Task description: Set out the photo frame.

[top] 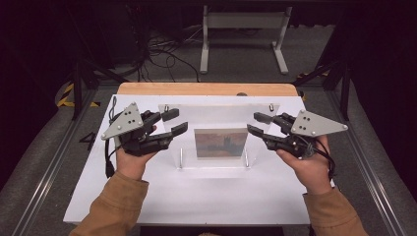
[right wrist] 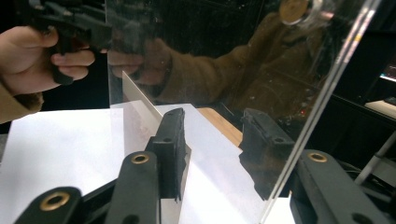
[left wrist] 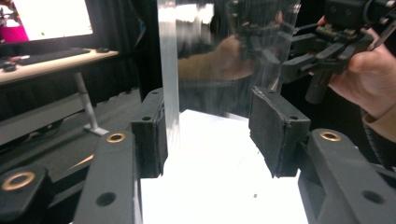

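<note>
Mid-table, a clear acrylic frame (top: 215, 140) stands with a picture (top: 221, 143) inside. Left tool (top: 173, 124) and right tool (top: 254, 123) flank its edges, both spread, seemingly ready to grip each side.

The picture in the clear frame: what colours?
Muted orange-red and blue-grey, blurry; the picture shows best in the high view.

Clear glossy acrylic frame (top: 216, 114), reflective; metal standoff bolts (top: 271, 106). Matt white tabletop (top: 206, 196) with wood edge (top: 206, 89). Matt black gripper pads (left wrist: 275, 128).
</note>
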Motion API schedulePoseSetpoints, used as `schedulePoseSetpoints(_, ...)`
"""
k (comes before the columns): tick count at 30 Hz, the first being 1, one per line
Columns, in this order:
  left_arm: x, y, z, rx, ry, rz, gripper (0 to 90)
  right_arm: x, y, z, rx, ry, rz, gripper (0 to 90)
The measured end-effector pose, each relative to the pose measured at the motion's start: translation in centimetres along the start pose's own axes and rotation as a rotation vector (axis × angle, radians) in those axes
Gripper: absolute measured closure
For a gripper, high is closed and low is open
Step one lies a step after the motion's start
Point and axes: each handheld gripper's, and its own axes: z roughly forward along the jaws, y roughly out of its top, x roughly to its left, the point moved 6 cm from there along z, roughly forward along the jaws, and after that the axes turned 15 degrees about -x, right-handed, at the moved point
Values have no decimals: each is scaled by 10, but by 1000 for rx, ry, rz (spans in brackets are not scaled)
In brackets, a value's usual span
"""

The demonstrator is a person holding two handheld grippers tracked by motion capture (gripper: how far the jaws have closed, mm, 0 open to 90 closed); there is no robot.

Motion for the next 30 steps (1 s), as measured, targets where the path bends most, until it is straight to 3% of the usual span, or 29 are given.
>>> schedulePoseSetpoints(5, 9, -17, -2, 80, 72, -20, 442, -10, -5, 8, 0, -12, 53, 565)
schedulePoseSetpoints(11, 16, -36, -9, 131, 103, -61, 405, -19, -12, 16, 13, -36, 74, 502)
schedulePoseSetpoints(13, 18, -42, -12, 144, 109, -75, 399, -20, -14, 19, 2, -38, 121, 484)
schedulePoseSetpoints(17, 22, -50, -18, 153, 122, -97, 392, -26, -21, 24, 26, -68, 148, 492)
schedulePoseSetpoints(24, 24, -62, -28, 165, 142, -123, 387, -34, -29, 29, 58, -111, 170, 499)
schedulePoseSetpoints(30, 25, -75, -36, 196, 154, -140, 369, -42, -34, 29, 69, -172, 180, 410)
